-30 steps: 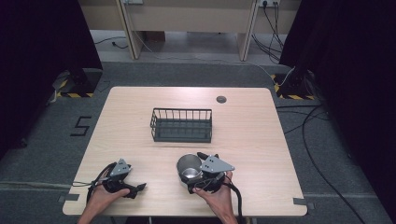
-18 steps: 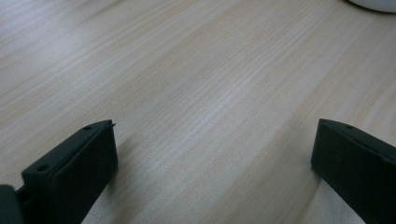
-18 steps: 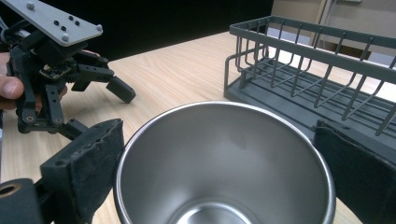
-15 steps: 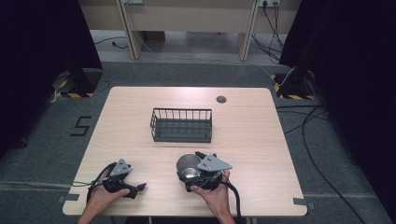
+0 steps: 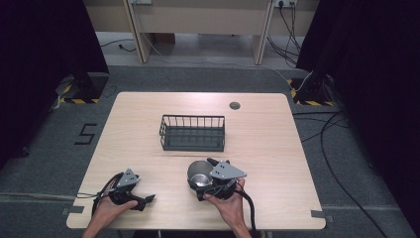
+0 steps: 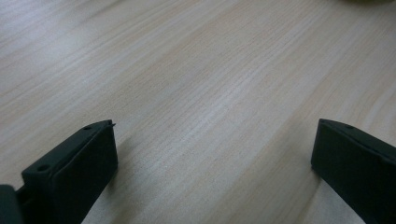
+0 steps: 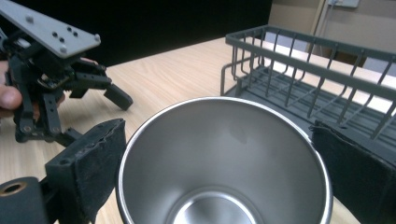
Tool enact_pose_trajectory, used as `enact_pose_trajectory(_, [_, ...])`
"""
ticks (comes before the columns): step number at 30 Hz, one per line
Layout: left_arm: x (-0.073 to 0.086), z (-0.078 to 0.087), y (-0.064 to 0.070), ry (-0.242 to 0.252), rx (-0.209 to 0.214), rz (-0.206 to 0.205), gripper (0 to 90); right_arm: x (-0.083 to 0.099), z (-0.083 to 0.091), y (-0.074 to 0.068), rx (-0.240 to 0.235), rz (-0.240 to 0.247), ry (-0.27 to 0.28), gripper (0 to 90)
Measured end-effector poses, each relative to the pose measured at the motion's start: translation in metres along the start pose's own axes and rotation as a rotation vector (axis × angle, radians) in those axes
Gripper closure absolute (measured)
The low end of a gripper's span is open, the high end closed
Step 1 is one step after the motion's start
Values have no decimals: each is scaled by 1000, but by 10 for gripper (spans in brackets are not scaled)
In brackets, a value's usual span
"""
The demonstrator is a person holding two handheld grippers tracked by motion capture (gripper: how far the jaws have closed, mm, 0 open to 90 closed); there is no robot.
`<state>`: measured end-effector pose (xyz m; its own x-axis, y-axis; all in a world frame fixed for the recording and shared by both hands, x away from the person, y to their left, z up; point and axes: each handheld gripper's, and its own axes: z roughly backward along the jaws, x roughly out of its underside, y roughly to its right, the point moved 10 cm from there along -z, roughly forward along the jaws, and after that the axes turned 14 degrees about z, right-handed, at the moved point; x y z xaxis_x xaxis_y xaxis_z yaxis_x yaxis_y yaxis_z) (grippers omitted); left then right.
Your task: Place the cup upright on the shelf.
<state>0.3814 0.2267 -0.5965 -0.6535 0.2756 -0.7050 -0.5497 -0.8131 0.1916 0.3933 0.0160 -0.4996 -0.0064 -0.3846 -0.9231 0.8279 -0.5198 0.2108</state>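
Observation:
A steel cup (image 5: pixel 198 174) stands near the table's front middle, its mouth wide open toward the right gripper view (image 7: pixel 224 158). My right gripper (image 5: pixel 202 180) holds it, one black pad pressed against each side of the rim (image 7: pixel 219 154). My left gripper (image 5: pixel 146 200) rests low at the front left with its jaws wide apart over bare wood (image 6: pixel 212 154); it also shows beyond the cup as the left gripper (image 7: pixel 100 91) in the right gripper view. A dark wire basket (image 5: pixel 192 133) sits in the table's middle, just behind the cup (image 7: pixel 303 60).
The light wooden table (image 5: pixel 272 148) has a round cable grommet (image 5: pixel 234 105) at the back right. Cables trail across the floor on the right (image 5: pixel 341 163). A person's hands hold both grippers at the front edge.

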Motion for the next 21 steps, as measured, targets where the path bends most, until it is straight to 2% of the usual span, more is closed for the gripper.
enact_pose_trajectory(8, [0, 0, 0, 0, 1, -1, 0, -15, 2, 12, 4, -3, 20, 58])
enact_pose_trajectory(21, [0, 0, 0, -1, 1, -1, 0, -30, 3, 34, 8, 0, 7, 59])
